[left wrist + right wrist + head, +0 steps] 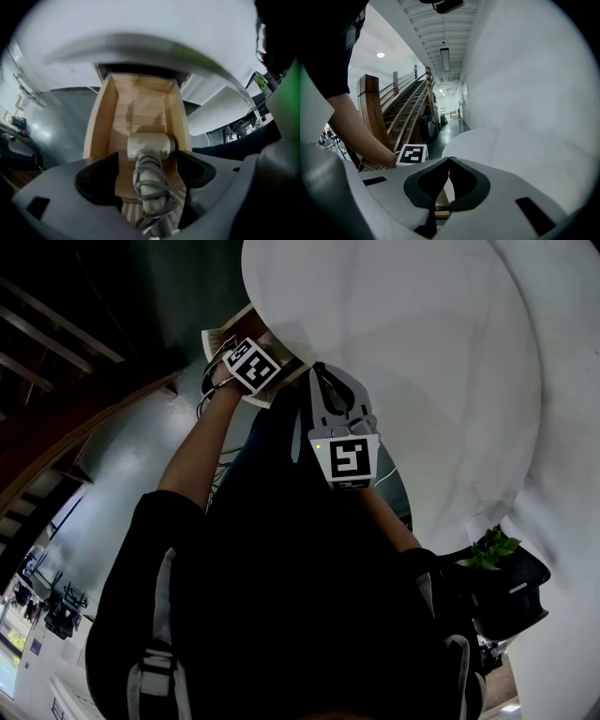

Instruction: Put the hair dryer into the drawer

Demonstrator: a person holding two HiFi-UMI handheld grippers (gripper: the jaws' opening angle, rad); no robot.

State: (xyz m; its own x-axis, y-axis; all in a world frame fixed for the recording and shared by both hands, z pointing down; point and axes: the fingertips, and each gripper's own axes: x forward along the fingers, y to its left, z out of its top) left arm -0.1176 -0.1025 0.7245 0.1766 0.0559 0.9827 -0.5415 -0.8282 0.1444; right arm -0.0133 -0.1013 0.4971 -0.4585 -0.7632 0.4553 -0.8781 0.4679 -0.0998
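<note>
The wooden drawer [100, 123] stands pulled out from under a white rounded tabletop [140, 28], and the cream hair dryer [150, 146] lies inside it on the drawer floor, head toward the back, its grey cord [151, 180] wound round the handle. The left gripper [147, 177] points steeply down over it with its jaws spread wide. The handle sits between them, and the pads seem clear of it, though the near end is blurred. The right gripper [449, 159] hangs beside the tabletop with its jaws closed tip to tip on nothing. A wooden staircase [401, 110] rises beyond it.
</note>
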